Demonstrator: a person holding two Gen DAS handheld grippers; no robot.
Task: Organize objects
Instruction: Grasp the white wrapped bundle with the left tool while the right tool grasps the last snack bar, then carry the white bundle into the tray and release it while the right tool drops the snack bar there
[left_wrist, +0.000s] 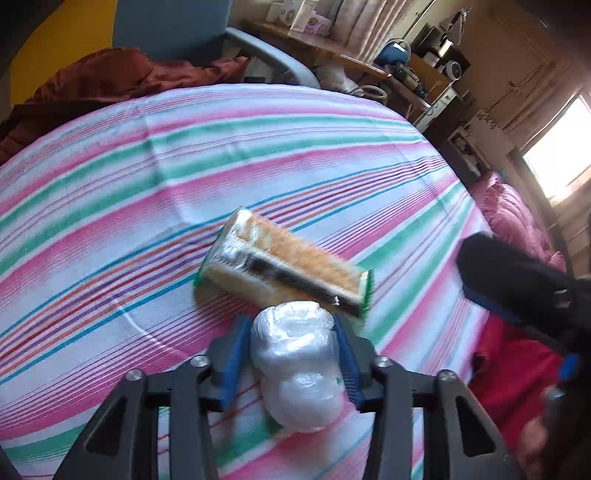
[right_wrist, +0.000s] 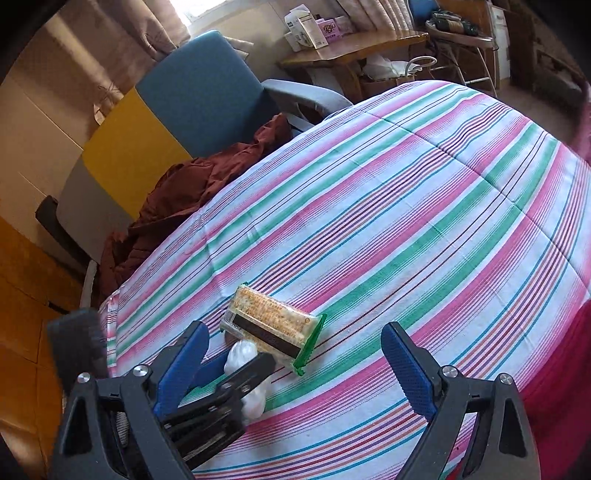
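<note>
A clear pack of crackers (left_wrist: 284, 262) with green ends lies on the striped cloth (left_wrist: 166, 166). Just in front of it sits a white plastic-wrapped bundle (left_wrist: 295, 362), and my left gripper (left_wrist: 291, 321) has its blue pads against both sides of that bundle. The right wrist view shows the same pack (right_wrist: 273, 325) and bundle (right_wrist: 242, 352), with the left gripper (right_wrist: 229, 373) reaching in from the lower left. My right gripper (right_wrist: 295, 328) stands wide open above the near side of the pack with nothing between its fingers. In the left wrist view it shows as a dark shape (left_wrist: 517, 280) at the right.
A blue chair (right_wrist: 207, 92) with a rust-brown garment (right_wrist: 177, 199) stands past the far edge of the cloth. A wooden desk (right_wrist: 354, 44) carries boxes. A pink quilt (left_wrist: 513, 218) and red fabric (left_wrist: 517, 362) lie to the right.
</note>
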